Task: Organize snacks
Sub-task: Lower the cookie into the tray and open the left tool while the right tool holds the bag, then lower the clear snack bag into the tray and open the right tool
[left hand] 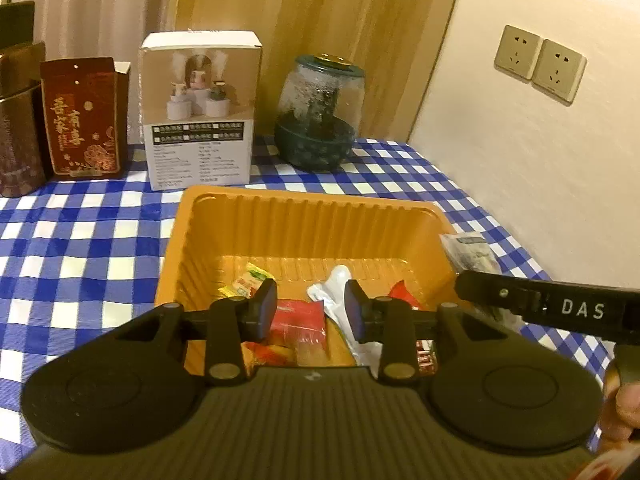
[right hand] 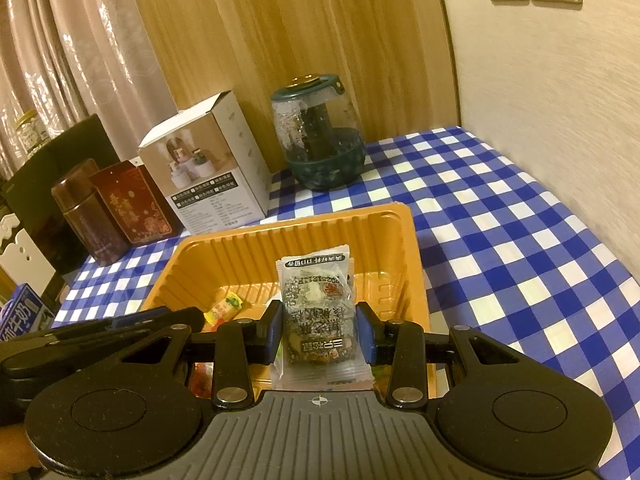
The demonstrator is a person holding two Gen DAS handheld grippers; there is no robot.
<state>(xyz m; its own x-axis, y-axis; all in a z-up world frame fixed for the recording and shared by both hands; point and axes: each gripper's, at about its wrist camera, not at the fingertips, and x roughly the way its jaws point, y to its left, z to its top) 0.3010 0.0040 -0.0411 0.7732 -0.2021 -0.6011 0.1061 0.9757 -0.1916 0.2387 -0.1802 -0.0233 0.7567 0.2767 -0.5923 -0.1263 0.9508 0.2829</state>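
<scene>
Here, the right gripper [right hand: 320,330] is clamping an upright clear-wrapped snack packet [right hand: 318,312] between its blue pads, holding it above the orange ribbed tray [right hand: 304,232] on the blue-checked tablecloth [right hand: 500,240]. The left gripper [left hand: 312,312] is hanging over the tray with its jaws parted and nothing pinched; beneath them a red packet [left hand: 298,320], a white packet [left hand: 334,296] and a yellow candy [left hand: 246,280] are lying inside.

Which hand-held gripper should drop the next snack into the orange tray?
Right. The right hand-held gripper already grips a clear snack packet above the orange tray. The left hand-held gripper is empty, jaws slightly apart.
</scene>
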